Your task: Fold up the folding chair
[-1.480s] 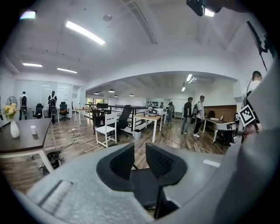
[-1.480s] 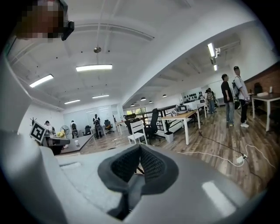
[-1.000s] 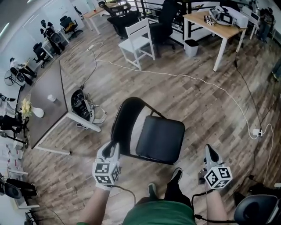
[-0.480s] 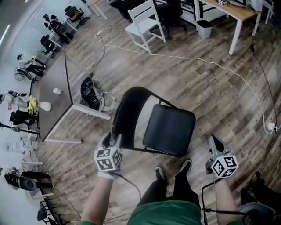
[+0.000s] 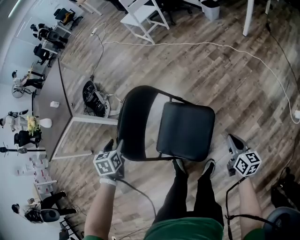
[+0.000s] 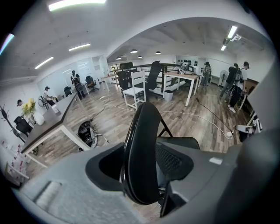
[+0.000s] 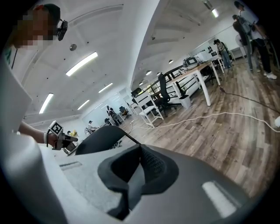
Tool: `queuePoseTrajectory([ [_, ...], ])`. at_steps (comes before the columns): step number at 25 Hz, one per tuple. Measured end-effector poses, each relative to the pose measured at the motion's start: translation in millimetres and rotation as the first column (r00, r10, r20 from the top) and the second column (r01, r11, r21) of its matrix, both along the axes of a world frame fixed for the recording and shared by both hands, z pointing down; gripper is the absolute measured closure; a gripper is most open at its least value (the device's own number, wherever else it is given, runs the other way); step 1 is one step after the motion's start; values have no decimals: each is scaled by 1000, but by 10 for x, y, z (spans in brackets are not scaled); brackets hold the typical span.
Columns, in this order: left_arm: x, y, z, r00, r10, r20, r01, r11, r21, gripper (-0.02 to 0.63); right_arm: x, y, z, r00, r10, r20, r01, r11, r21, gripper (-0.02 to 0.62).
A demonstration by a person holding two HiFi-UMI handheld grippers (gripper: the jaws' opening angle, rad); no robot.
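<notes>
A black folding chair stands unfolded on the wood floor, its seat (image 5: 186, 131) to the right of its curved backrest (image 5: 133, 122). My left gripper (image 5: 114, 143) is at the backrest's near left edge. Its jaws have just been opening, and in the left gripper view the backrest (image 6: 142, 148) runs upright between them with a gap on either side, so this gripper (image 6: 140, 175) is open. My right gripper (image 5: 233, 140) hangs to the right of the seat, apart from it. In the right gripper view its pads (image 7: 138, 166) meet with nothing between them, and the chair (image 7: 103, 138) shows beyond.
The person's feet (image 5: 180, 166) stand right at the seat's near edge. A grey table (image 5: 47, 117) and a bag with cables (image 5: 93, 98) lie left of the chair. A white cable (image 5: 211, 44) crosses the floor behind it, near a white chair (image 5: 140, 11).
Both grippers have sunk lower. The left one has come in against the backrest's edge and its jaws have opened round it. The right one stays shut beside the seat.
</notes>
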State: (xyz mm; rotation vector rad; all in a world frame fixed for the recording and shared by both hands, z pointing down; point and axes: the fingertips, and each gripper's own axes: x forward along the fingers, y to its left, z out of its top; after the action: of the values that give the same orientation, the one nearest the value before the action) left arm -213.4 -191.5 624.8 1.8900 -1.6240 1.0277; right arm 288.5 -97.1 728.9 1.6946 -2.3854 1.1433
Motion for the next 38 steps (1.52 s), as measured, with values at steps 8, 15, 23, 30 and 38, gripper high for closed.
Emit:
queuePoseTrajectory([
  [8,-245,-266,492,999,32,-39,-36,993,-110,276,-16,36,1137,983,105,153,-80,984,-159,503],
  [15,-200,-386,780,994,59,-89,-78,969,-234,258,50,21,2279,967,104,232,-26,948,-316,393],
  [23,-133,-404,1029,997,57,-54,-69,960,-270,256,-94,-259,2989,935,31,353,100,933,-347,278],
  [30,-119,-326,1279,999,39,-16,-42,958,-284,258,-291,-443,3479,861,4,509,208,910,-358,213],
  [38,-56,-294,1401,997,71,3,-67,947,-315,264,-854,-232,3726,746,-114,656,405,860,-310,204],
])
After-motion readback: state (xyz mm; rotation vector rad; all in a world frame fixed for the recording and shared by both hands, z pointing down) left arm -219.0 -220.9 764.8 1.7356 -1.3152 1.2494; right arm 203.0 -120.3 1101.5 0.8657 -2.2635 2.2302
